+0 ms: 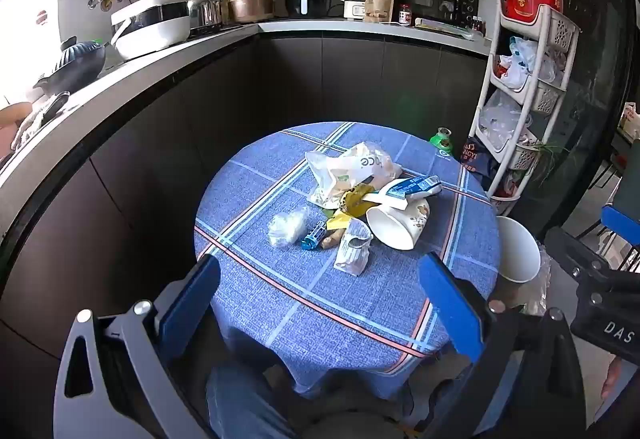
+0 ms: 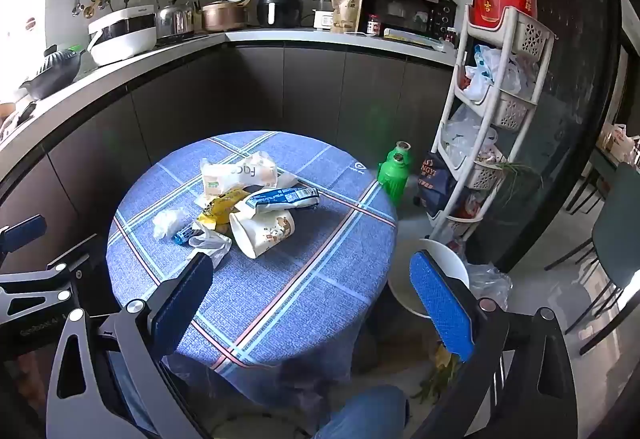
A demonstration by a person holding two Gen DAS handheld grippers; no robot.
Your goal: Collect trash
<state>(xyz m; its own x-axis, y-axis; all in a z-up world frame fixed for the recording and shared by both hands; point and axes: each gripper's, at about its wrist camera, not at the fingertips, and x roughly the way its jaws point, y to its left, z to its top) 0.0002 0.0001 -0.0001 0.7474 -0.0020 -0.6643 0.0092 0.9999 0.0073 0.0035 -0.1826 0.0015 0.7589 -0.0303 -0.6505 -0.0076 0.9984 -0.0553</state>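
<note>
A pile of trash lies on the round table with the blue checked cloth: a white tissue pack, a tipped paper cup, a blue-white wrapper, a yellow wrapper, a clear plastic wad and a crumpled white wrapper. My left gripper is open and empty, above the table's near edge. My right gripper is open and empty, near the table's right side. A white bin stands on the floor right of the table.
A dark-fronted counter with appliances wraps the back and left. A white basket rack stands at the right, with a green bottle and a dark bag on the floor beside it. Chairs are at far right.
</note>
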